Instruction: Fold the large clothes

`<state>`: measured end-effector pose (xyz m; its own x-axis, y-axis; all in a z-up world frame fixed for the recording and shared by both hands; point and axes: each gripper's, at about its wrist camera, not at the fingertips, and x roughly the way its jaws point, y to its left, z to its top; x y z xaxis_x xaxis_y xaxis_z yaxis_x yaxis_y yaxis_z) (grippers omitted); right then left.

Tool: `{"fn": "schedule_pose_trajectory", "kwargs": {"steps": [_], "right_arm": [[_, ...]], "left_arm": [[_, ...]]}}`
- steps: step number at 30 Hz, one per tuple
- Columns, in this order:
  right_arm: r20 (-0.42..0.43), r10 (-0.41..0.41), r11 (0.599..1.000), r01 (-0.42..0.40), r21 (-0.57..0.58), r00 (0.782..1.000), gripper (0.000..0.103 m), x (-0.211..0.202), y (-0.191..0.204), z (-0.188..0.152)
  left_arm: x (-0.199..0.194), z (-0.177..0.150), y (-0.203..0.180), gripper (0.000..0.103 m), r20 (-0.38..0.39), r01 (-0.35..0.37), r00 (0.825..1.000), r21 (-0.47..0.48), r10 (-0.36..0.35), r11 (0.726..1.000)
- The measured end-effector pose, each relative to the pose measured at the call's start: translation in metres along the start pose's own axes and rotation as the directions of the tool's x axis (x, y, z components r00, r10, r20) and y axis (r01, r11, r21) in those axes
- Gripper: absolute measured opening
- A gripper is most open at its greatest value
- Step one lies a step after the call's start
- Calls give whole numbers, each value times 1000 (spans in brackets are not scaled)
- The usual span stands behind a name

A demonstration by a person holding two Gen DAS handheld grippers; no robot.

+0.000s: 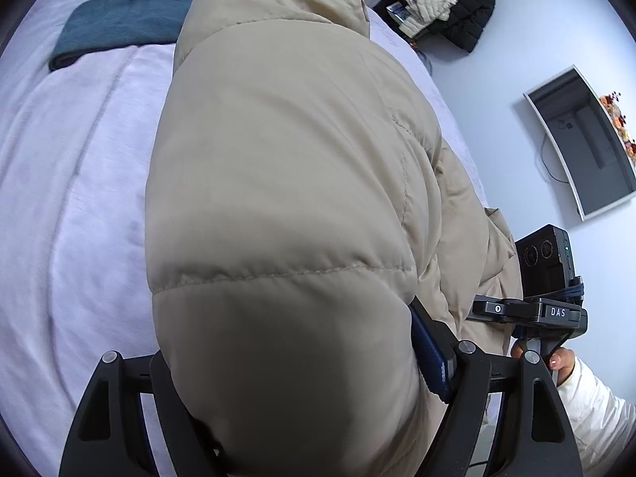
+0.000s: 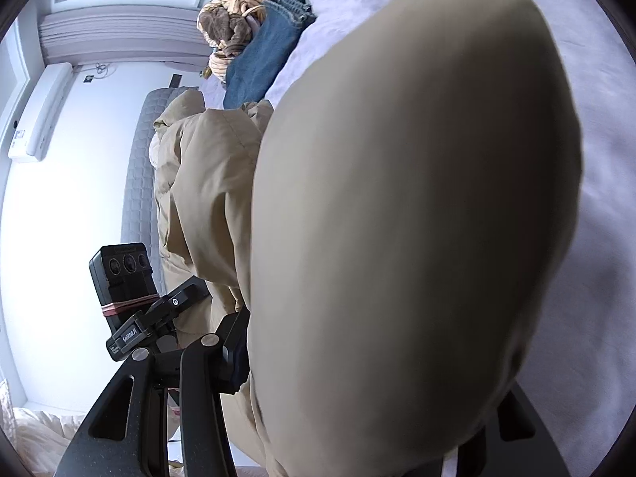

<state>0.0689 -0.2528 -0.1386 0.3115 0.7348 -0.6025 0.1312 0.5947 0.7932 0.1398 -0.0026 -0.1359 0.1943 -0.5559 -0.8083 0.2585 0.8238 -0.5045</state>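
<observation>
A: Two tongs, one coat. The left tongs (image 1: pixel 302 409) have a fat quilted panel of the beige puffer jacket (image 1: pixel 286 167) bulging between their fingers, so they are clamped on it. The right tongs (image 2: pixel 377 417) are buried in the same jacket (image 2: pixel 417 218); padding fills the gap, and I judge them gripping too, though the far finger is mostly hidden.

B: Where does the jacket sit?

A: It lies over the lavender bedspread (image 1: pixel 71 198), near the bed's edge, with its collar end reaching toward a folded teal garment (image 1: pixel 119 20). The ends in the tongs look lifted, but I cannot tell how high.

B: What could go wrong?

A: The shell looks slick and the fill springy. If either grip holds only puffed padding instead of a seam, the fabric may slide out as the fold is carried over. If one side is lifted ahead of the other, the fold would land crooked. The loose part beside the right tongs hangs toward the bed's edge, so it could drag the jacket off. Carried too far, the jacket might bump the teal garment.
</observation>
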Motion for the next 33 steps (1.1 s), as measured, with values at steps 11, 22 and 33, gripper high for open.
{"fn": "schedule_pose_trajectory", "kwargs": {"steps": [11, 22, 33], "right_arm": [[-16, -132, 991, 132, 12, 991, 57, 101, 21, 63], [261, -485, 859, 511, -38, 834, 54, 6, 68, 34], [248, -515, 812, 560, -165, 820, 28, 90, 118, 52]], "left_arm": [[25, 20, 110, 84, 38, -156, 986, -115, 161, 981], [28, 5, 104, 89, 65, -206, 975, -106, 213, 973], [8, 16, 92, 92, 111, -294, 945, -125, 308, 947]]}}
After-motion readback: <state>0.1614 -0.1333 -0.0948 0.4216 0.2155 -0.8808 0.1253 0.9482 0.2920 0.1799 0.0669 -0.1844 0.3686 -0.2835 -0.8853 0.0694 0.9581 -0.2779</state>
